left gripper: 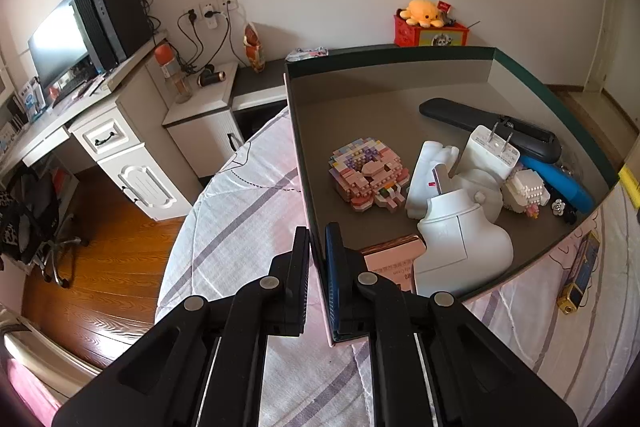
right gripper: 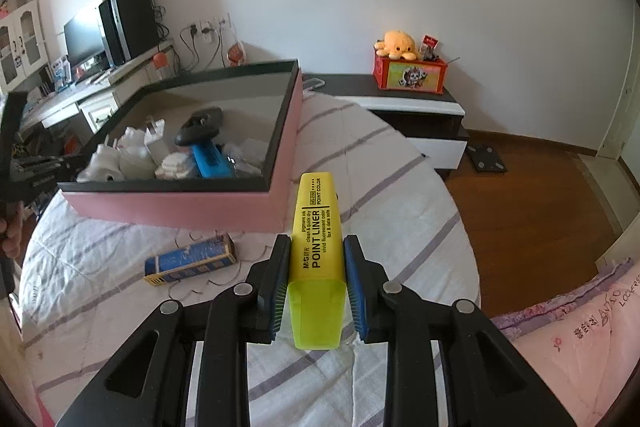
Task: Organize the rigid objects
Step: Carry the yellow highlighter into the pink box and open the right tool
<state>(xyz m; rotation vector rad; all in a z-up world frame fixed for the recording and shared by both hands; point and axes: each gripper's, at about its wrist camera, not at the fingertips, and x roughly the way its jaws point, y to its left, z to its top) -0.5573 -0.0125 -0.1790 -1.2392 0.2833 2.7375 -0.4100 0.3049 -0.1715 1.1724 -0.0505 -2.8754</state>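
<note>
**Highlighter clamped in my right gripper, left gripper pinching the box wall**

I am holding the yellow highlighter (right gripper: 317,239) in my right gripper (right gripper: 316,247), its two blue pads pressing on the flat sides of the barrel. The translucent green cap end is pointing back toward my camera, and the printed yellow body is sticking out forward, past the fingertips. The highlighter is hanging clear above the striped bedsheet (right gripper: 400,227), just to the right of the near corner of the pink box (right gripper: 180,207).

My left gripper (left gripper: 318,239) is sitting clamped on the near wall of that same box (left gripper: 520,67), one finger outside the wall and one inside it, close to the corner.

Inside the box I am seeing a pastel brick-built model (left gripper: 366,177) nearest the left wall. To its right are lying white plastic parts (left gripper: 460,227) and a white plug adapter (left gripper: 492,147) with its prongs up. A black remote-like bar (left gripper: 480,123) is lying toward the far wall, with a blue oblong thing (left gripper: 560,183) beside it. A pink, shiny-edged item (left gripper: 394,255) is resting against the near wall, right by my left gripper.

Outside the box, on the bedsheet in front of its near wall, a small blue and yellow carton (right gripper: 190,261) is lying on its side.
</note>
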